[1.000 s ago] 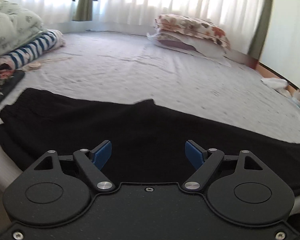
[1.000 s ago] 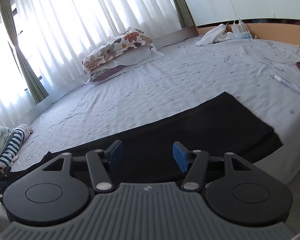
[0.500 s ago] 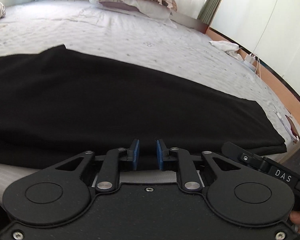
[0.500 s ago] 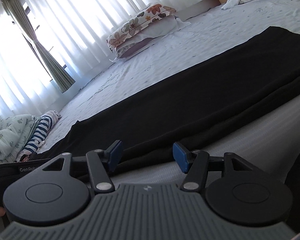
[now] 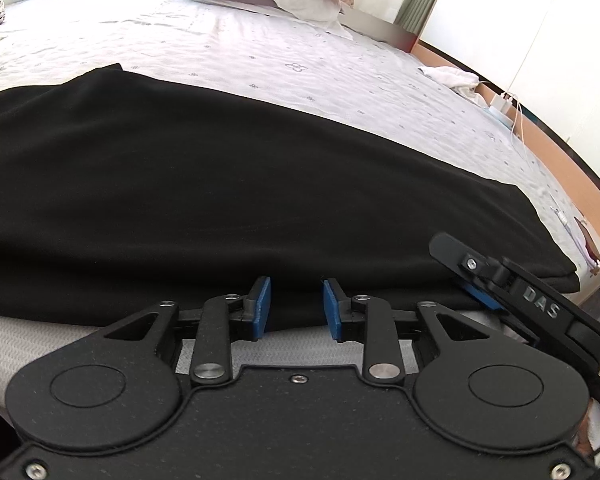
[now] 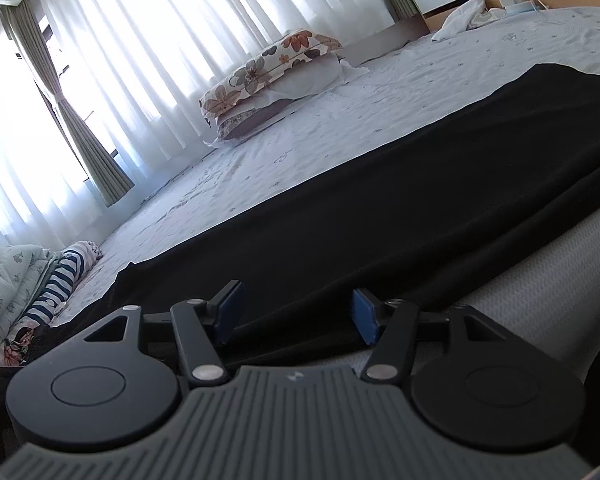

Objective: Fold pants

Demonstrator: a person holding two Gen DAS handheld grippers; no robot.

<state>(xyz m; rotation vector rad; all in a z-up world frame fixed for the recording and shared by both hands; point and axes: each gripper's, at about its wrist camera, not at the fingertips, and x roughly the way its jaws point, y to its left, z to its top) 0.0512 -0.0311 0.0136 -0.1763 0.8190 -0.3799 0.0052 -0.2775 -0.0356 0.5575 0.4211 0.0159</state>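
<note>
I see both my left tool [image 5: 294, 307] and right tool [image 6: 298, 316] gaping apart at the near hem of the black fabric pants [image 5: 220, 184] on the bed [image 5: 280, 56].

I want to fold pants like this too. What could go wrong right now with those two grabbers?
Both the left gripper and the right gripper are open at the near edge of the black pants, so neither holds cloth yet. Closing might pinch only the top layer, or catch the bed sheet underneath. The pants lie along the bed's edge, so a tug could slide them off. The grippers are also close together and could bump.
</note>
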